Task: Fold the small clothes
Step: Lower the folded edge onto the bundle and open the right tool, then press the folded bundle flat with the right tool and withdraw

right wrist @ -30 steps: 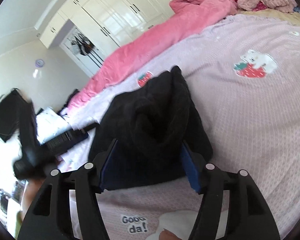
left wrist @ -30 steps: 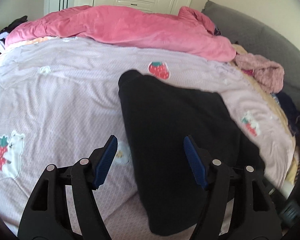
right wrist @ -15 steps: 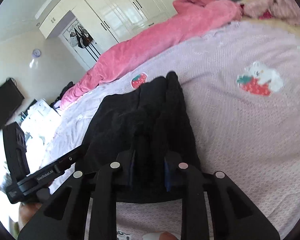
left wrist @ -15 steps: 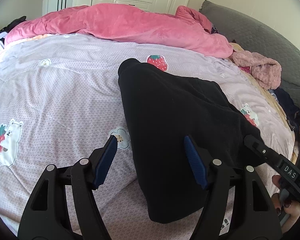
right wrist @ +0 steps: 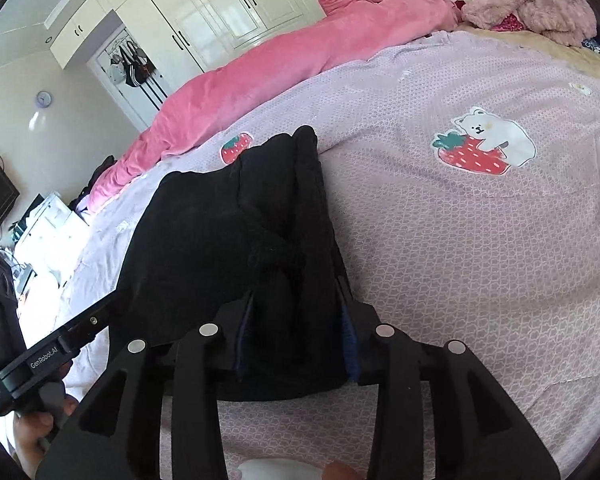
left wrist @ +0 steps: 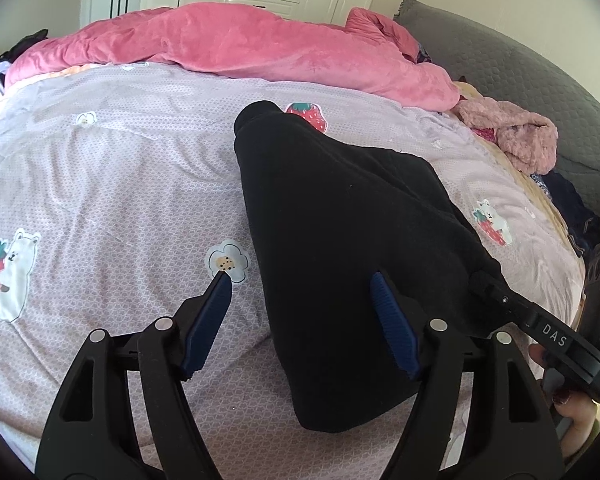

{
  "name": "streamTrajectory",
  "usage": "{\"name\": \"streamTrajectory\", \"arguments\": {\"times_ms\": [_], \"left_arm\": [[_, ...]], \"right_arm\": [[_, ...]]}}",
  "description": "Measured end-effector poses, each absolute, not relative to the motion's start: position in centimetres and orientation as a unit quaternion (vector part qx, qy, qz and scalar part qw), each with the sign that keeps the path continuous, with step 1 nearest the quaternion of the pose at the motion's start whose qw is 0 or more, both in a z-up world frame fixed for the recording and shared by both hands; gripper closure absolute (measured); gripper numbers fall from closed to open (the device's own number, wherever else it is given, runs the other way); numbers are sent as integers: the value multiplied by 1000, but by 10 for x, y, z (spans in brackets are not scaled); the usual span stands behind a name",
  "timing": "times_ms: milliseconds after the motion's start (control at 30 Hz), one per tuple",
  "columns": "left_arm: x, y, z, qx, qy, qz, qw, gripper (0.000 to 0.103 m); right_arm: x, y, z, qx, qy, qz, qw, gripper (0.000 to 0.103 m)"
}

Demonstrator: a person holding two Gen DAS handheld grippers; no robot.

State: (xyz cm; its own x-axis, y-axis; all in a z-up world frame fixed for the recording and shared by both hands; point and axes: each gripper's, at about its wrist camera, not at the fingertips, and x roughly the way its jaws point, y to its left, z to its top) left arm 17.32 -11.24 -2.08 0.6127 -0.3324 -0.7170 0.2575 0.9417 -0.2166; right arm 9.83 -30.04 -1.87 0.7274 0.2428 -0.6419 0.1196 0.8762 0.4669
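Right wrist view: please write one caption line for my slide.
Right gripper shut on the near edge of a black garment lying on a lilac bedsheet.

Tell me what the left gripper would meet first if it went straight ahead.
Most likely the black garment: its near edge lies between the open jaws of the left gripper, on the lilac bedsheet. Depth is unclear.

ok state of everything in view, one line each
left gripper: open, fingers straddling the garment's near edge
right gripper: shut on black garment
black garment: folded over, lying on the sheet
pink duvet: bunched along the far side
fuzzy pink garment: crumpled, unfolded
wardrobe doors: closed
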Motion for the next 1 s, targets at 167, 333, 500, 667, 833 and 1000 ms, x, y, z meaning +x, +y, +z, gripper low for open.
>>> {"name": "streamTrajectory", "arguments": {"times_ms": [167,333,500,667,833,1000], "left_arm": [[172,-110,-23,-48,408,-160,898,38],[173,-109,-23,-47,409,-161,897,38],[170,-114,-23,-34,404,-159,900,38],[167,-117,-24,-26,399,-159,903,38],[167,-118,-24,-24,398,-158,903,38],[166,-119,-25,-26,394,-157,905,38]], "right_arm": [[93,-307,-10,288,341,59,893,54],[94,-329,9,323,297,57,897,51],[128,-335,10,311,330,47,890,51],[168,-318,13,239,366,43,898,50],[204,-305,1,172,402,31,899,48],[207,-291,-3,139,394,58,907,86]]}}
